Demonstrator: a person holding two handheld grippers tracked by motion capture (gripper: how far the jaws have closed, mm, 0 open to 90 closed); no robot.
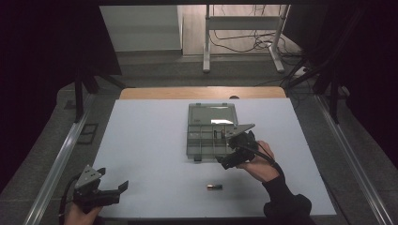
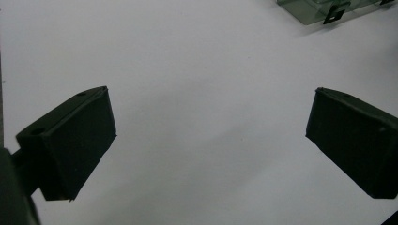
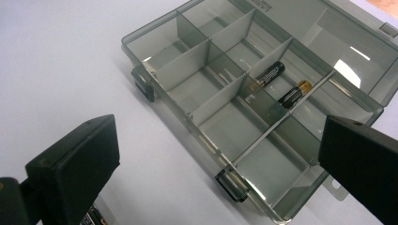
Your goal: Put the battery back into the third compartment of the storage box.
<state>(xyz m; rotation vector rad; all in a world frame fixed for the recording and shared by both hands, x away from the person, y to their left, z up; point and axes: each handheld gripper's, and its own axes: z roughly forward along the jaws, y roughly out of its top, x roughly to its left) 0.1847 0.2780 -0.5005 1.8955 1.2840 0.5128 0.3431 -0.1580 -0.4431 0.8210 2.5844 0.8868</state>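
One battery (image 3: pixel 93 217) half hidden; fingers.

Three batteries: two (image 3: pixel 271 74) (image 3: pixel 294 93) inside the one box (image 3: pixel 155 54) (lid open), one (image 1: pixel 214 186) loose on the table (image 1: pixel 150 150). Two grippers (image 1: pixel 123 189) (image 1: pixel 231 149).

High cam overhead; tong cams close, prob. sharing organiser box (image 3: pixel 263 108).
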